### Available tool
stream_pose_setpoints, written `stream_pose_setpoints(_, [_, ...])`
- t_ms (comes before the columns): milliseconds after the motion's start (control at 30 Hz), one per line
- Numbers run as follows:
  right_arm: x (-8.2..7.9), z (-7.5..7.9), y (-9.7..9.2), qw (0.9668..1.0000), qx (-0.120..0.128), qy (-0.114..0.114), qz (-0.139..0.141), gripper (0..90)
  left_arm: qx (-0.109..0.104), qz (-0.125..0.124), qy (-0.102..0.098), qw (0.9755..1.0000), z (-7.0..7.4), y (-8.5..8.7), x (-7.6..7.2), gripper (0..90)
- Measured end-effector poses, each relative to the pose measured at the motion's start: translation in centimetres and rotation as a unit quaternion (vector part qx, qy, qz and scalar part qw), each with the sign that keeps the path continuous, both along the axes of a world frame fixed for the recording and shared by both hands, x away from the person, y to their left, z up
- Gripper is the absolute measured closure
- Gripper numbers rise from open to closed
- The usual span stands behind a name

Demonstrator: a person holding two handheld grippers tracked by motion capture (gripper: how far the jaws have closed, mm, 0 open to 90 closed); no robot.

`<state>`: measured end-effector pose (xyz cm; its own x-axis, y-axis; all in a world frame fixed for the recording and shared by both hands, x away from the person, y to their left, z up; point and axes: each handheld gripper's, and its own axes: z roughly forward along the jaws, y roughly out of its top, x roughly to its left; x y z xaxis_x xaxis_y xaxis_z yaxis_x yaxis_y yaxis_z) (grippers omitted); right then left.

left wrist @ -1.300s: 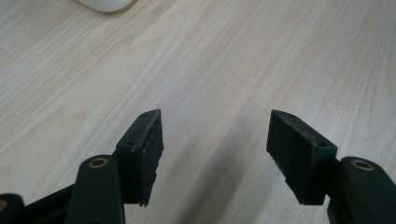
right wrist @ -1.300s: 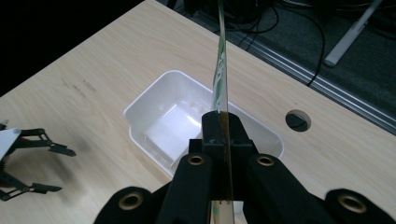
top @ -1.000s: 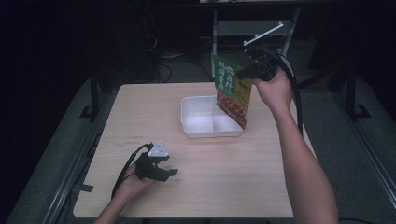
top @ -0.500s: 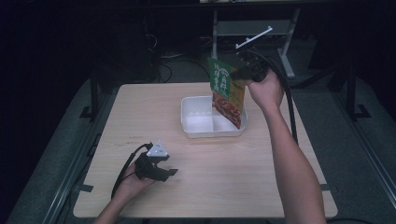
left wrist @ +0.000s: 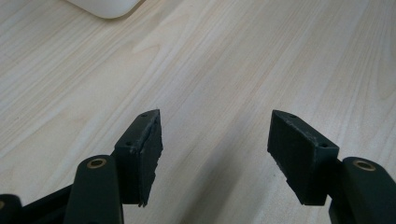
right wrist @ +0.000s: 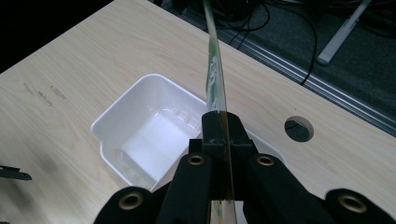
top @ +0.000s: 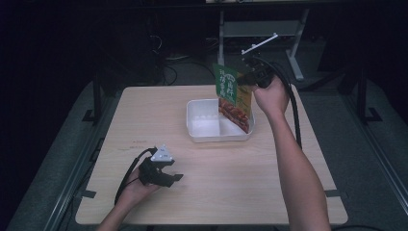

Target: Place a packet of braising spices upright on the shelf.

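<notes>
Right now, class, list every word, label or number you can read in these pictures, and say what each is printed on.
None can be read.
Green and orange food pouch, held over the white plastic tray by the right hand-held gripper: white characters and a round emblem on its green top, too small and blurred to read.

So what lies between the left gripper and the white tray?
Nothing: in the high view, bare tabletop separates the left gripper from the tray.
</notes>
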<state>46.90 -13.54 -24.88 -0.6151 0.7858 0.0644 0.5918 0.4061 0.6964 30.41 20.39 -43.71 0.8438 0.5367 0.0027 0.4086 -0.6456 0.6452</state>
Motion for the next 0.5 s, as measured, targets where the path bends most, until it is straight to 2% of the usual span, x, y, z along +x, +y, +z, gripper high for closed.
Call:
stream_pose_setpoints(200, [0.0, -0.7, -0.2, 1.0, 0.006, 0.005, -0.007, 90.0, 0.001, 0.0, 0.0, 1.0, 0.0, 0.0, 0.0, 35.3])
stream_pose_setpoints(500, [-0.4, -1.4, -0.1, 0.9999, -0.003, 0.012, -0.01, 89.9, 0.002, -0.001, 0.0, 1.0, 0.0, 0.0, 0.0, 35.3])
